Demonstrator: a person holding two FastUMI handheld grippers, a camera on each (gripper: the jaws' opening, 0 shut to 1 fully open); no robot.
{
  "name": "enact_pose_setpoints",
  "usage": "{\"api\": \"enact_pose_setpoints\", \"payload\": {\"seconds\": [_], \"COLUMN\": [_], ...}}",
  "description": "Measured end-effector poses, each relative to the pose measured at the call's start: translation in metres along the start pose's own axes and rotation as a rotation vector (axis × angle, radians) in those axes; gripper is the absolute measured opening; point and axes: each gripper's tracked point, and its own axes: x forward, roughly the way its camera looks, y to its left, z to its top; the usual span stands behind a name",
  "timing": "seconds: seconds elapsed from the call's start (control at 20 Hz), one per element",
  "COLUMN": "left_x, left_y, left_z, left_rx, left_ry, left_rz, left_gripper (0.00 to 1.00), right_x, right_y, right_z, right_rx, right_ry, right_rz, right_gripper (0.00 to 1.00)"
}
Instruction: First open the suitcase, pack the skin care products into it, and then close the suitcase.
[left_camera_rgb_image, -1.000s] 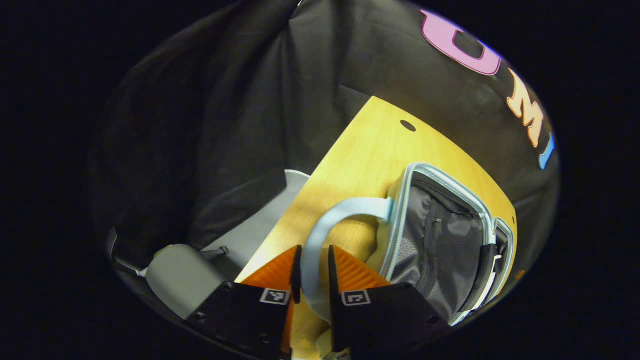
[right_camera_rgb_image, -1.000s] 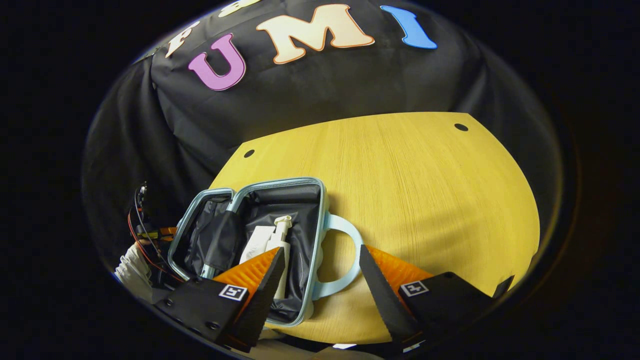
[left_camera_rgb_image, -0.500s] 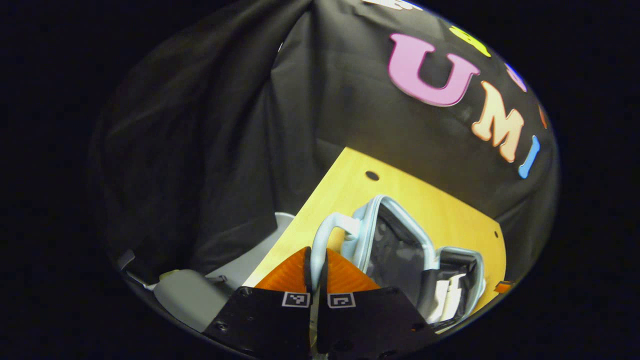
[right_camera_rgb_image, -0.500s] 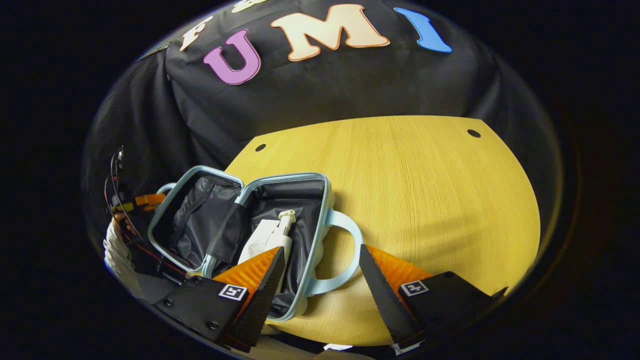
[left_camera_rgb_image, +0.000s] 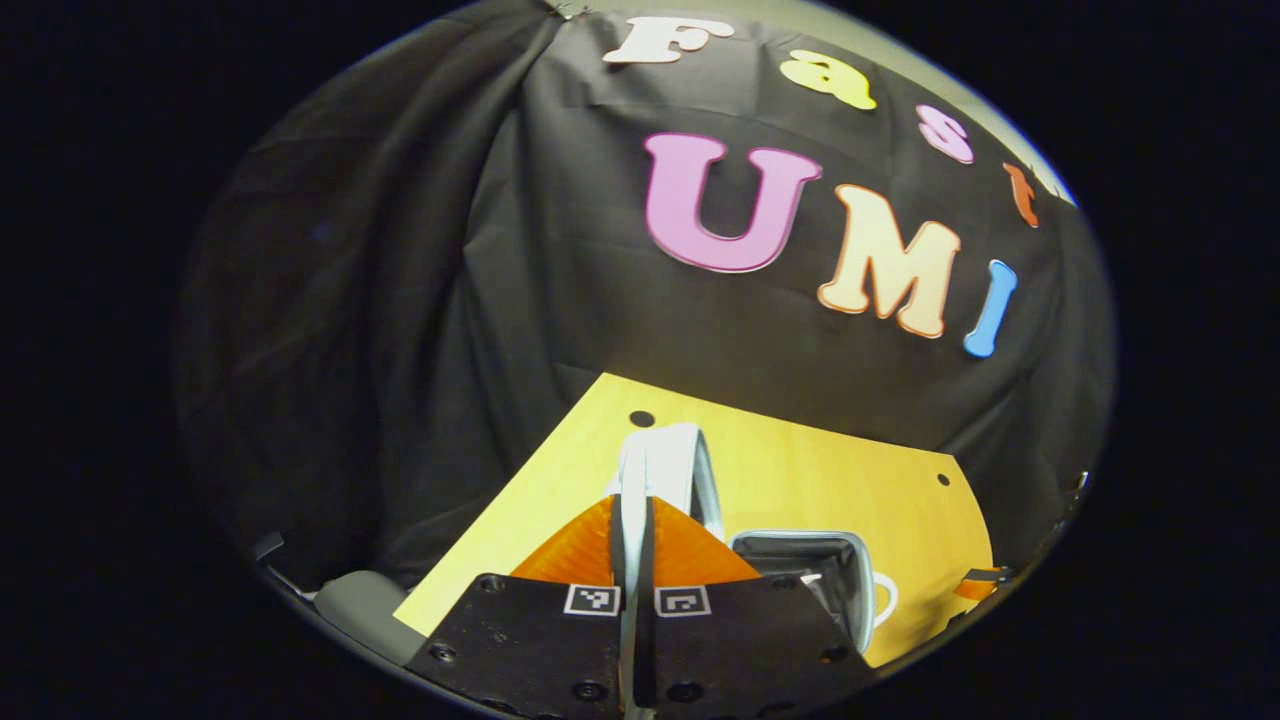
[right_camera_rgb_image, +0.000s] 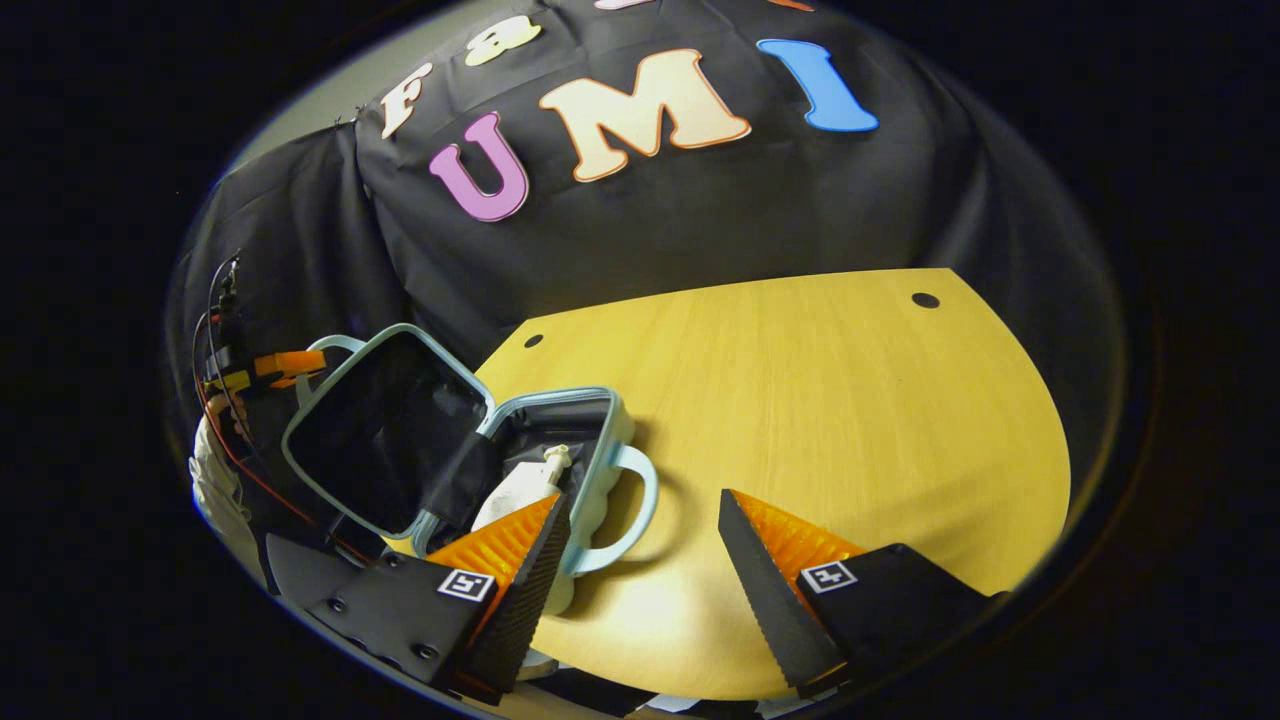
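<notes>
The light blue suitcase (right_camera_rgb_image: 605, 425) lies on the wooden table, its lid (right_camera_rgb_image: 385, 430) raised about halfway up over the base. Inside the dark lining of the base lies a white pump bottle (right_camera_rgb_image: 530, 480). My left gripper (left_camera_rgb_image: 632, 505) is shut on the lid's light blue handle (left_camera_rgb_image: 660, 460), and the base (left_camera_rgb_image: 800, 565) sits below it to the right. In the right gripper view the left gripper (right_camera_rgb_image: 270, 365) shows at the lid's far edge. My right gripper (right_camera_rgb_image: 640, 520) hangs open just in front of the base's handle (right_camera_rgb_image: 630, 500), touching nothing.
The yellow wooden table (right_camera_rgb_image: 820, 400) stretches wide to the right of the suitcase, with small holes near its back corners. A hand in a white glove (right_camera_rgb_image: 210, 480) holds the left gripper. A grey object (left_camera_rgb_image: 350, 605) sits off the table's left edge.
The left gripper closed on the lid's handle and swung the lid up from flat to about half raised. The right gripper stayed open near the base.
</notes>
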Motion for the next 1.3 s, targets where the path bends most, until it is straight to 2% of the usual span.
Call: {"api": "enact_pose_setpoints", "payload": {"seconds": [0.35,0.5,0.65,0.75,0.9,1.15,1.2,1.25,1.3], "left_x": [-0.006,-0.003,0.001,0.007,0.012,0.025,0.021,0.023,0.028], "left_y": [-0.134,-0.184,-0.218,-0.239,-0.276,-0.332,-0.337,-0.343,-0.348], "left_z": [-0.005,-0.018,-0.035,-0.047,-0.074,-0.138,-0.148,-0.164,-0.179], "left_rx": [0.079,0.065,0.075,0.04,0.001,0.032,0.039,0.05,0.061], "left_ry": [-0.022,-0.006,0.021,0.037,0.084,0.217,0.251,0.278,0.306], "left_rz": [-0.147,-0.225,-0.271,-0.312,-0.371,-0.45,-0.462,-0.47,-0.473], "left_gripper": [0.0,0.0,0.0,0.0,0.0,0.0,0.0,0.0,0.0], "right_x": [-0.038,-0.052,-0.065,-0.072,-0.079,-0.091,-0.093,-0.094,-0.096], "right_y": [-0.064,-0.089,-0.109,-0.12,-0.133,-0.14,-0.141,-0.141,-0.142], "right_z": [0.019,0.022,0.023,0.025,0.027,0.021,0.02,0.02,0.019], "right_rx": [0.079,0.105,0.128,0.135,0.153,0.17,0.171,0.173,0.175], "right_ry": [-0.078,-0.098,-0.108,-0.12,-0.13,-0.132,-0.133,-0.133,-0.132], "right_rz": [-0.033,-0.065,-0.096,-0.122,-0.158,-0.198,-0.204,-0.212,-0.219], "right_gripper": [0.95,0.95,0.95,0.95,0.95,0.95,0.89,0.95,0.95]}}
